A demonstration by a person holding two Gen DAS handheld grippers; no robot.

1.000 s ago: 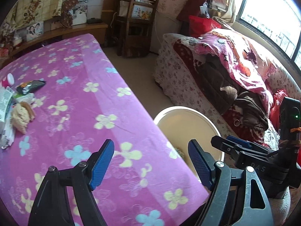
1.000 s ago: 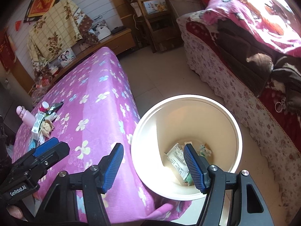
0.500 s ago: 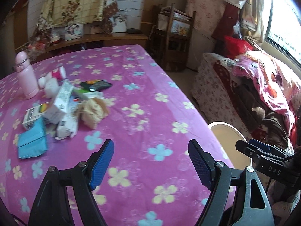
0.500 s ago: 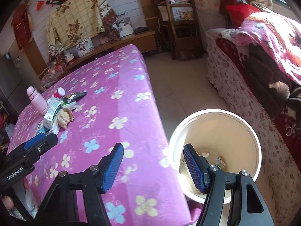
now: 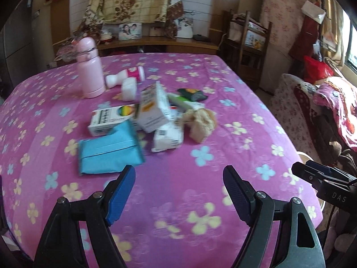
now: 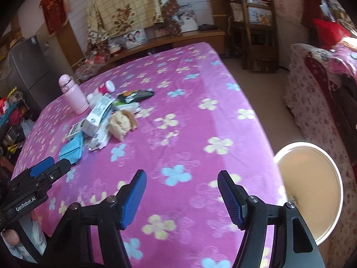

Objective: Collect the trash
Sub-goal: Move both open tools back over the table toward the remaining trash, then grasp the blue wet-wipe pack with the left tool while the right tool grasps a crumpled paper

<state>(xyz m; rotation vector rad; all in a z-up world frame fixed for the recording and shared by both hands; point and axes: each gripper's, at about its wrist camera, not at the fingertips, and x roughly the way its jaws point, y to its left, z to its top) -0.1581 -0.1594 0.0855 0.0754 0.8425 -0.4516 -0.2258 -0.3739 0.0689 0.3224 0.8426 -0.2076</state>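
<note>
A heap of trash lies on the pink flowered table (image 5: pixel 178 201): a blue packet (image 5: pixel 109 149), white cartons (image 5: pixel 154 107), a crumpled beige wad (image 5: pixel 202 120), a dark wrapper (image 5: pixel 193 93). The heap also shows in the right wrist view, with the wad (image 6: pixel 121 124) and the blue packet (image 6: pixel 71 148). My left gripper (image 5: pixel 179 192) is open and empty, just short of the blue packet. My right gripper (image 6: pixel 181 197) is open and empty over the table's near part. The cream bin (image 6: pixel 312 183) stands on the floor at the table's right.
A pink flask (image 5: pixel 90 73) and a lying white-and-red bottle (image 5: pixel 127 76) stand behind the heap. A sofa with bedding (image 6: pixel 323 78) is to the right, a wooden shelf (image 6: pixel 254 22) and a low bench along the far wall.
Both grippers have swung left from the bin to face the table. The trash heap is now nearer and central in the left wrist view. Both stay open.
</note>
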